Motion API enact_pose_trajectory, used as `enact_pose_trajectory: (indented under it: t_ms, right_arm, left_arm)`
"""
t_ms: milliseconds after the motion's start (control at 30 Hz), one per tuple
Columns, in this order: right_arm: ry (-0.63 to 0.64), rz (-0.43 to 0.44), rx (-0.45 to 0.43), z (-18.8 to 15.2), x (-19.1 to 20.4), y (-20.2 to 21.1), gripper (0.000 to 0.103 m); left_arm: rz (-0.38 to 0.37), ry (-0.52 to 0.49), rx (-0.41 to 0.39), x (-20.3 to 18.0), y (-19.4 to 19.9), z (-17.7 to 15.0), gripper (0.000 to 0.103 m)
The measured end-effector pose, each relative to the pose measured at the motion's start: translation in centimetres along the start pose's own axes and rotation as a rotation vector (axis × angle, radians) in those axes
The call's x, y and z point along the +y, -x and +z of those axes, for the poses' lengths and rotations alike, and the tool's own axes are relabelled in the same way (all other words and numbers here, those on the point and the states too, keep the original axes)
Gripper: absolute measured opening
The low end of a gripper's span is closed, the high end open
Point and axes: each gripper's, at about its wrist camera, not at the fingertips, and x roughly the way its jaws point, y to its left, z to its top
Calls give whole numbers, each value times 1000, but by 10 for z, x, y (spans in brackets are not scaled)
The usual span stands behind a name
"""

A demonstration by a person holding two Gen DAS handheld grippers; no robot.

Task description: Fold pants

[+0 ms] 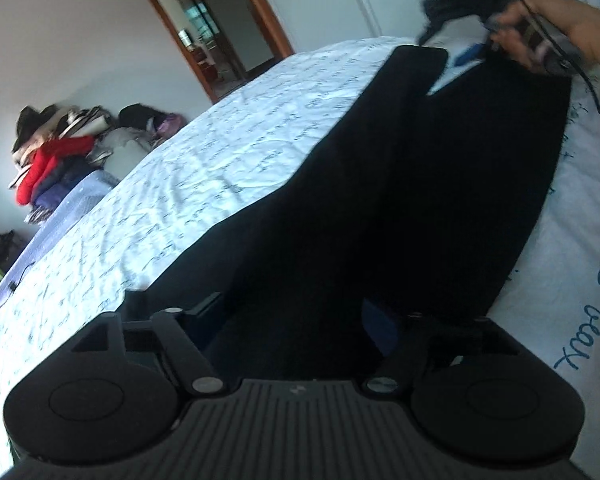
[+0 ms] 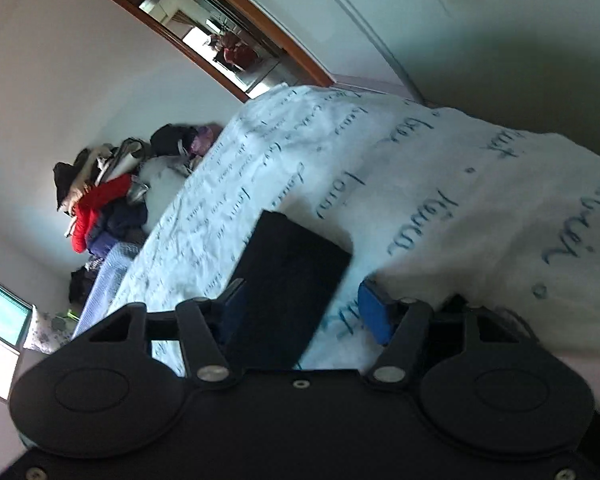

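Black pants [image 1: 400, 184] lie flat and lengthwise on a white bed sheet [image 1: 188, 184] printed with blue script. My left gripper [image 1: 296, 320] is at their near end, its fingers spread wide over the dark cloth, blue pads barely showing. My right gripper [image 2: 300, 304] is open at the far end, blue pads apart, with one black pant leg end [image 2: 288, 280] lying between them. In the left wrist view the right gripper [image 1: 472, 54] and the hand holding it hover over the far end of the pants.
A pile of clothes with a red jacket [image 1: 48, 160] sits beyond the bed's far side, also in the right wrist view [image 2: 100, 204]. A wooden door frame [image 1: 220, 28] stands behind. The bed edge drops off at the right [image 2: 500, 152].
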Motion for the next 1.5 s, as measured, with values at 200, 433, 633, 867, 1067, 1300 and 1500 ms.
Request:
enact_pose_trajectory:
  t_ms: [200,433,633,867,1067,1300,1500]
  right_arm:
    - [-23,-21,-11,1,3,-6,9]
    - [34,65,-116,10,41,41,8]
    - [109,166,-186,19,82,84,8]
    - [215,142,-233,20,100,110,8]
    - [194,117,-193,29,97,99,8]
    - [240,99,-253,15,83,126,8]
    - [71,-23,-128,0,10,117,8]
  left_arm:
    - [-31,-9,-16,-7,-8,5,64]
    - [-51,-38,-40,-11,-12,8,63]
    - [-62,-18,-52,-10,-19,12,55]
    - [-96,72,-70,0,-17,18,14]
    - [-78,164,-78,23,-16,26,14]
    - [-113,176,-78,26,-2,26,14]
    - [-158,99,-43,0,-3,12,14]
